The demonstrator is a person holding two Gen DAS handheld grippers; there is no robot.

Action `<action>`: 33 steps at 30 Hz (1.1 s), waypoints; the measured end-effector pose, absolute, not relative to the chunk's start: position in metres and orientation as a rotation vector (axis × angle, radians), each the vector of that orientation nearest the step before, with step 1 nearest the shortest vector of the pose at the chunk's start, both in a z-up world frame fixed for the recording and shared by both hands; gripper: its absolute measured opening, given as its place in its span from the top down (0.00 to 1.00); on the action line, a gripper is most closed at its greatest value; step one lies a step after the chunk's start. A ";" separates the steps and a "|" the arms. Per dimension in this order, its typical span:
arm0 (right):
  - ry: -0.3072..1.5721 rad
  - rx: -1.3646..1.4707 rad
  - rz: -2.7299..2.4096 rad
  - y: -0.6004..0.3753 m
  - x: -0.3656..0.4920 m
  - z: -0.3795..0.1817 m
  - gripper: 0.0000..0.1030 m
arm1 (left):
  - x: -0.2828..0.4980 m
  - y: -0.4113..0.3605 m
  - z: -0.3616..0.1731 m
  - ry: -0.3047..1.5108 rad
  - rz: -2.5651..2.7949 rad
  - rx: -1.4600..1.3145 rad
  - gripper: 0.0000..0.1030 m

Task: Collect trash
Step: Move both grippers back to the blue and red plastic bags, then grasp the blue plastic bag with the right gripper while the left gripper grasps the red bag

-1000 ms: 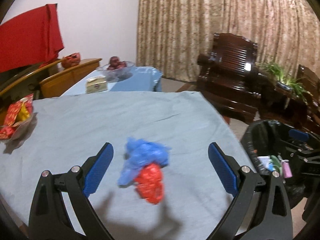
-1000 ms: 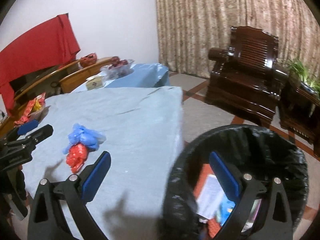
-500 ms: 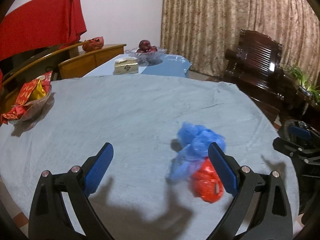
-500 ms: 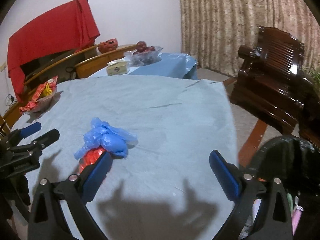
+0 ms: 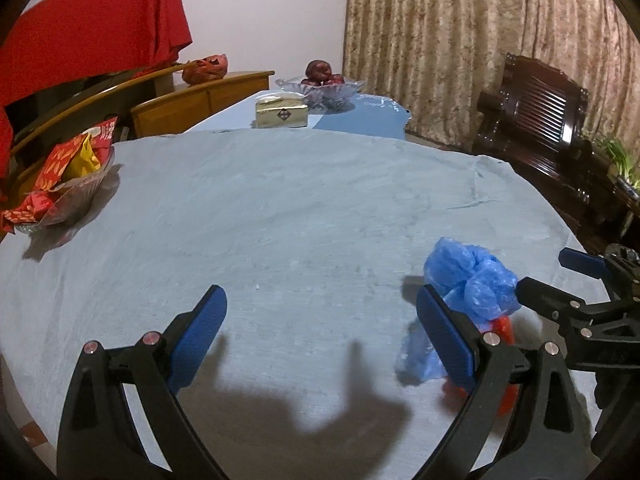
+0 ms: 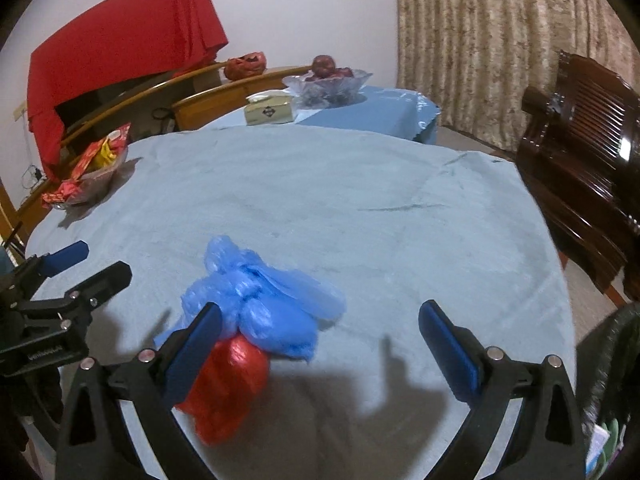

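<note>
A crumpled blue plastic bag (image 6: 260,304) lies on a red plastic bag (image 6: 228,384) on the round table's grey-blue cloth (image 6: 340,200). My right gripper (image 6: 320,344) is open and empty just above the table; the bags lie by its left finger. In the left wrist view the blue bag (image 5: 468,280) and the red bag (image 5: 505,328) sit behind my right finger. My left gripper (image 5: 320,340) is open and empty over bare cloth. The right gripper (image 5: 580,292) shows at that view's right edge, the left gripper (image 6: 76,276) at the right view's left edge.
A glass bowl of red snack packets (image 5: 60,184) stands at the table's far left. A second table behind holds a tissue box (image 5: 282,114) and a fruit bowl (image 5: 320,82). A dark wooden armchair (image 6: 580,152) is to the right. A black-lined trash bin (image 6: 612,400) is at lower right.
Both grippers have swung left, away from the trash bin and over the table. The bags now lie at the left gripper's right finger and nearer the right gripper. Both stayed open.
</note>
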State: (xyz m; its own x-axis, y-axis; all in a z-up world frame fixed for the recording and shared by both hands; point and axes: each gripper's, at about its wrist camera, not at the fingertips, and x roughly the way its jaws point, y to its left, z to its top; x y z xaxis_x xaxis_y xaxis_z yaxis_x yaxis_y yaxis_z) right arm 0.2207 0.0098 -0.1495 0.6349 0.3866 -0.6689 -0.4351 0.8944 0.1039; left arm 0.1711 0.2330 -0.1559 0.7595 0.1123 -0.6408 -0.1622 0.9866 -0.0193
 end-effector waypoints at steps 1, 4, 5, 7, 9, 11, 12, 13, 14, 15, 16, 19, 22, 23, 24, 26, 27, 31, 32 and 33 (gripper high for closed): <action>0.751 -0.074 0.473 0.013 0.223 -0.151 0.06 | 0.172 0.235 -0.157 0.695 0.152 -0.077 0.10; 0.768 -0.076 0.486 0.021 0.232 -0.156 0.06 | 0.172 0.239 -0.160 0.698 0.156 -0.082 0.10; 0.774 -0.076 0.491 0.024 0.233 -0.158 0.07 | 0.173 0.240 -0.161 0.699 0.157 -0.085 0.10; 0.793 -0.068 0.514 0.028 0.237 -0.163 0.12 | 0.174 0.242 -0.161 0.700 0.158 -0.091 0.10; 0.808 -0.059 0.546 0.031 0.237 -0.166 0.21 | 0.175 0.244 -0.163 0.702 0.158 -0.096 0.10; 0.815 -0.053 0.589 0.035 0.237 -0.166 0.37 | 0.176 0.245 -0.164 0.703 0.158 -0.098 0.10; 0.817 -0.056 0.606 0.037 0.236 -0.165 0.52 | 0.176 0.245 -0.164 0.703 0.158 -0.099 0.10; 0.814 -0.062 0.621 0.039 0.235 -0.164 0.62 | 0.177 0.246 -0.164 0.703 0.158 -0.102 0.10; 0.808 -0.065 0.631 0.039 0.234 -0.162 0.62 | 0.176 0.246 -0.164 0.703 0.158 -0.104 0.10; 0.804 -0.061 0.639 0.039 0.233 -0.160 0.63 | 0.176 0.246 -0.164 0.703 0.158 -0.108 0.10; 0.801 -0.052 0.643 0.039 0.233 -0.158 0.64 | 0.176 0.246 -0.163 0.701 0.157 -0.111 0.10; 0.788 -0.016 0.628 0.031 0.232 -0.152 0.65 | 0.175 0.243 -0.161 0.696 0.150 -0.113 0.10; 0.772 0.002 0.588 0.019 0.231 -0.146 0.65 | 0.173 0.237 -0.159 0.693 0.140 -0.111 0.10; 0.766 0.009 0.574 0.014 0.231 -0.145 0.65 | 0.172 0.233 -0.157 0.691 0.133 -0.107 0.10; 0.762 0.016 0.561 0.008 0.230 -0.143 0.65 | 0.172 0.231 -0.156 0.690 0.127 -0.107 0.10; 0.756 0.026 0.531 -0.002 0.230 -0.142 0.65 | 0.172 0.223 -0.156 0.693 0.110 -0.108 0.10; 0.757 0.033 0.510 -0.010 0.229 -0.142 0.65 | 0.172 0.219 -0.156 0.695 0.103 -0.106 0.10; 0.768 0.052 0.458 -0.033 0.228 -0.145 0.65 | 0.170 0.198 -0.160 0.715 0.061 -0.102 0.10; 0.770 0.056 0.448 -0.039 0.227 -0.146 0.65 | 0.170 0.190 -0.162 0.724 0.045 -0.100 0.10; 0.774 0.058 0.437 -0.046 0.225 -0.146 0.65 | 0.170 0.186 -0.164 0.729 0.037 -0.100 0.10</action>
State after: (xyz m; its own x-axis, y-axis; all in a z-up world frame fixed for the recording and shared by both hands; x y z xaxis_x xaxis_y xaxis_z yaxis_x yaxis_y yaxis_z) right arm 0.2252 -0.0460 -0.1464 0.6303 0.4019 -0.6643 -0.3602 0.9093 0.2084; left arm 0.1701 0.1862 -0.1639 0.7456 -0.0011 -0.6664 -0.0682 0.9946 -0.0780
